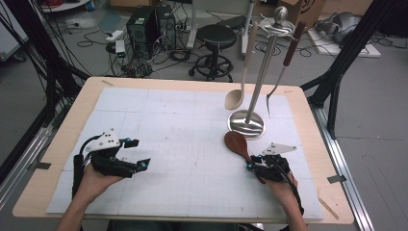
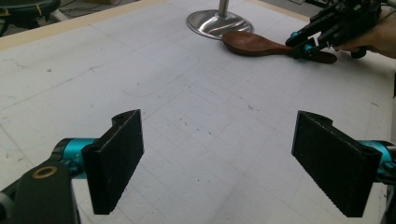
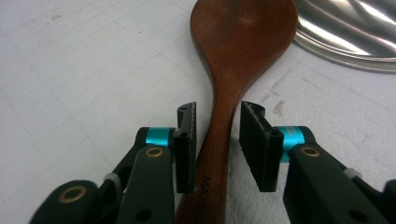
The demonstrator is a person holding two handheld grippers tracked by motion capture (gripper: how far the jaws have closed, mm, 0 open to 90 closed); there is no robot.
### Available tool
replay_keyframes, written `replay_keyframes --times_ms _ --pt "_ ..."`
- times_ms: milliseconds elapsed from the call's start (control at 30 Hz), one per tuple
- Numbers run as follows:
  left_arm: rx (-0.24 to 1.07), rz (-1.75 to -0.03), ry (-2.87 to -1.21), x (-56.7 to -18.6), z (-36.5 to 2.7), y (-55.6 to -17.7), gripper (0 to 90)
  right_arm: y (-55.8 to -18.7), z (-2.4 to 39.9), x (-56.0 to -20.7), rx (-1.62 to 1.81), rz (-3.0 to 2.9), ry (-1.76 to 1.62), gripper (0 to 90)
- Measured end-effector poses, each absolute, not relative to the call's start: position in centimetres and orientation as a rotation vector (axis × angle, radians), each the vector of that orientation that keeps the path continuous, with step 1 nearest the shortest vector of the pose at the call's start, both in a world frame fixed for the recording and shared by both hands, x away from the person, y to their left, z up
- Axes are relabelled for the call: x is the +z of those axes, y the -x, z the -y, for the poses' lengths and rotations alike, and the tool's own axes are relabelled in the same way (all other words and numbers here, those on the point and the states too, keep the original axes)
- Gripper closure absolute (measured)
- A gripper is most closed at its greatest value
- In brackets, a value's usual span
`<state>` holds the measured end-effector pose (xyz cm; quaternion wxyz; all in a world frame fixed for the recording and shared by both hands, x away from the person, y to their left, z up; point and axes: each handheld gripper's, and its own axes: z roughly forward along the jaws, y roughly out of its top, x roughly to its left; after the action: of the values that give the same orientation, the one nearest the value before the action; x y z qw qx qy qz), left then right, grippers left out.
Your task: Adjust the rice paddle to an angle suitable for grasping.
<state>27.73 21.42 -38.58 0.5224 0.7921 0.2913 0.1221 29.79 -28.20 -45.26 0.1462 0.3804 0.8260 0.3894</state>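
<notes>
We can make out one bit of lettering: dark characters printed along the handle of the brown spoon (image 3: 224, 112), low in the right gripper view. They seem to start with "MA", but the rest runs out of the picture and is too blurred for us to read. A box (image 1: 308, 9) at the far back carries a red mark we cannot read.

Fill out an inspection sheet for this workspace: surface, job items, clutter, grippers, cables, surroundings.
Surface: white gridded mat on a wooden table, scuffed.
Job's things: brown wooden spoon flat on the mat beside the steel utensil stand; pale spoon and fork hang from it.
Clutter: nothing seen.
Grippers: left gripper open, empty; right gripper straddles the spoon handle, gaps visible.
Cables: trail along both forearms.
Surroundings: stool, computers, floor cables.
</notes>
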Motion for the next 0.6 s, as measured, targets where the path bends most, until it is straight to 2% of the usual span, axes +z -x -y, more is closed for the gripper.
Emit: replay_keyframes --times_ms 233,600 --pt "0.287 -0.693 -1.905 -38.69 -21.24 -27.68 17.5 -29.75 28.44 -45.19 1.134 -2.371 -1.118 77.3" --pt "0.283 -0.696 -1.907 -38.81 -21.03 -27.70 17.5 -30.06 28.24 -44.82 1.193 -2.427 -1.055 78.6"
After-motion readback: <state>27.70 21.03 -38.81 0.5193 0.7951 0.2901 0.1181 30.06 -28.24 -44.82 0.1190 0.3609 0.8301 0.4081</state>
